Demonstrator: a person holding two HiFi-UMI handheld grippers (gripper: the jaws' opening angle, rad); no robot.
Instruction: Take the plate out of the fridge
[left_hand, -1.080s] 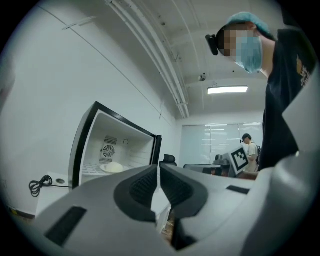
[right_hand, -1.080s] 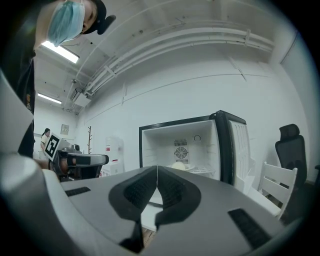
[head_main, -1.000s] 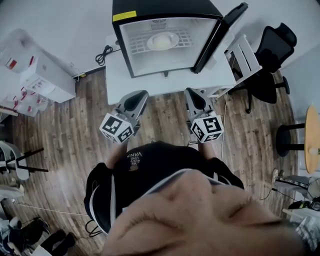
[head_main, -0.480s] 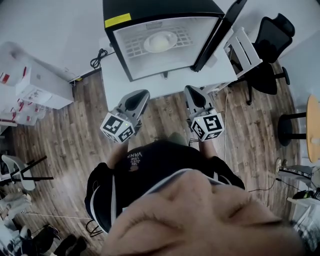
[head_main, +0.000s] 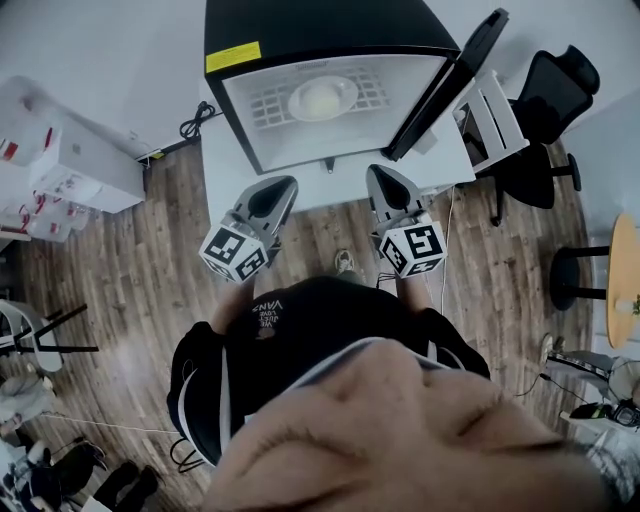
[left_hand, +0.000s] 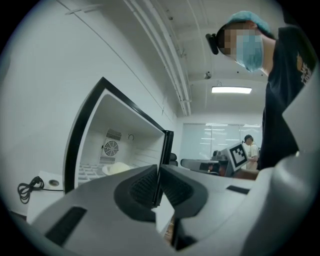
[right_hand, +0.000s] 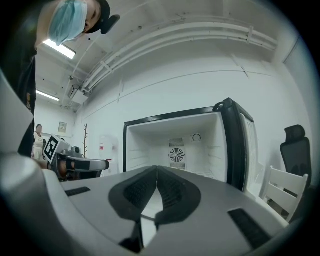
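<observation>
A black mini fridge stands open on a white table, its door swung out to the right. A pale plate lies on the wire shelf inside, and it also shows in the left gripper view as a plate low in the cabinet. My left gripper and right gripper hover side by side at the table's front edge, short of the fridge opening. Both are shut with nothing in them: left gripper, right gripper. In the right gripper view the jaws hide the plate.
A black power cable lies at the table's back left. A white slatted chair and a black office chair stand right of the door. White boxes sit at the left, a round table at the far right.
The person has stepped closer to the fridge, which now looks larger and nearer. Both grippers have come forward with it, still shut and empty.
</observation>
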